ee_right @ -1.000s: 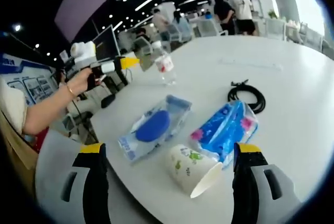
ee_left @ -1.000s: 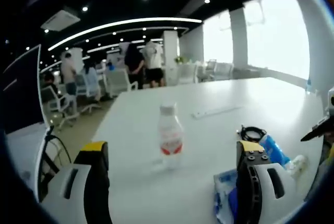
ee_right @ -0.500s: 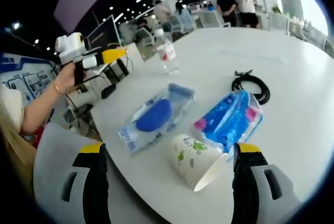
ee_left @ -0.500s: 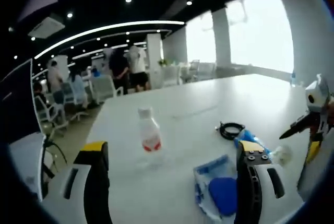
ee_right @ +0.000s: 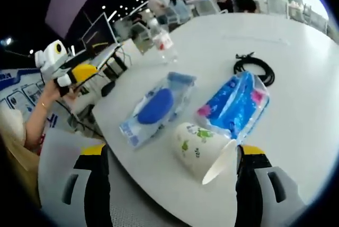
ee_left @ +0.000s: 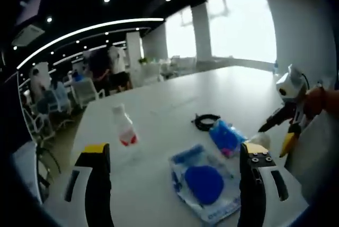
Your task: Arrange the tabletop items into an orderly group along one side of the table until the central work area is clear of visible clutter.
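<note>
Left gripper point(ee_left: 172, 184): jaws spread wide, nothing between them, held above the near edge of the round white table point(ee_left: 159, 126). Just ahead of and between its jaws lies a clear plastic packet holding a dark blue round pad point(ee_left: 204, 184), nearer the right jaw. Beyond that jaw, a blue and pink soft tissue pack point(ee_left: 225, 137), and past it a coiled black cable point(ee_left: 205, 121). Ahead of the left jaw, well apart, stands a small clear plastic bottle with white cap and red label point(ee_left: 125, 127), upright. Right gripper point(ee_right: 172, 184): jaws also spread wide, gripping nothing. A white paper cup with printed pattern point(ee_right: 204, 150) lies on its side between the jaws, mouth toward the right jaw, touching or just beside the tissue pack point(ee_right: 235, 105). The blue pad packet point(ee_right: 156, 108) lies ahead, toward the left jaw; cable point(ee_right: 254, 68) and bottle point(ee_right: 163, 44) farther ahead. The other gripper point(ee_right: 66, 68) shows at left, in a hand.
</note>
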### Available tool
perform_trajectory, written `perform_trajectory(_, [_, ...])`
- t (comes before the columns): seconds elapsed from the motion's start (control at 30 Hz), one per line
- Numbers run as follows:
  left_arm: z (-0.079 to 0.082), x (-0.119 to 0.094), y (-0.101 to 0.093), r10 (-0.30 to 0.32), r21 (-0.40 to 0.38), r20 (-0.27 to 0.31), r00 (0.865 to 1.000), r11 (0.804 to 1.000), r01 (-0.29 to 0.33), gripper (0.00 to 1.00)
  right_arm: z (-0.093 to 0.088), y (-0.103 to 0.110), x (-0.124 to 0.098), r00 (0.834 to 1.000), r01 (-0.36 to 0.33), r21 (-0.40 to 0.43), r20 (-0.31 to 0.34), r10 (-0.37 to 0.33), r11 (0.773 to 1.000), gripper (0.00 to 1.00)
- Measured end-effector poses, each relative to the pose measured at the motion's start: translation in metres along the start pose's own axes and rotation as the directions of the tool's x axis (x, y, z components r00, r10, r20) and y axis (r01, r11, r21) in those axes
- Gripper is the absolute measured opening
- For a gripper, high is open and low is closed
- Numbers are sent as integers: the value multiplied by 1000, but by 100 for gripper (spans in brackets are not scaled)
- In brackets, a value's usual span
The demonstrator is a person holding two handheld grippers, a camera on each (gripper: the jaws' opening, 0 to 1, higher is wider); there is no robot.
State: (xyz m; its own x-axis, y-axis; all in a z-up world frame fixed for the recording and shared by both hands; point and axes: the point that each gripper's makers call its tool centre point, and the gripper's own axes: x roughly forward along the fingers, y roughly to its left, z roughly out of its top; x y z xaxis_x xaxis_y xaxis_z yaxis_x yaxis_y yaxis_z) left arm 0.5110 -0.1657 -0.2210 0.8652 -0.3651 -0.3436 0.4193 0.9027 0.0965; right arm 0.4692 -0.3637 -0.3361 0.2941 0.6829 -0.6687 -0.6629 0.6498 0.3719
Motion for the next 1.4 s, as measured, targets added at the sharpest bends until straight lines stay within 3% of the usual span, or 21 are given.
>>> perform_trajectory(0.2, [-8,-5,-13,-42,-3,0,999,999,42,100,-7,-3,3,1000,4,39,-20,-4,999,92])
perform_trajectory(0.27, [-7,-5,-16,-61,-19,25,998,998,62,99,-2,-6,2,999,37,8,6,-37,999,93])
perform_trajectory(0.47, [-11,-10,-28,-96,-8,11,995,995,96,99,-15,-12,5,997,64,12,-50,-63,998,85])
perform_trajectory(0.7, [-15,-13,-37,-102,25,10,995,994,102,99,-21,-10,9,996,56,-1,-69,-56,998,65])
perform_trajectory(0.9, [-17,-12,-42,-105,11,16,994,994,105,99,-15,-12,5,998,56,43,-25,-55,997,45])
perform_trajectory(1.03, [-22,-10,-47,-129,0,-10,992,992,129,95,-11,-13,4,998,57,64,-2,-57,996,38])
perform_trajectory(1.2, [-23,-7,-54,-158,1,-14,987,987,158,93,-8,-11,3,999,49,57,11,-49,997,31])
perform_trajectory(1.4, [-26,-4,-62,-185,4,-30,982,983,185,92,-7,-9,4,999,34,22,20,-35,999,9])
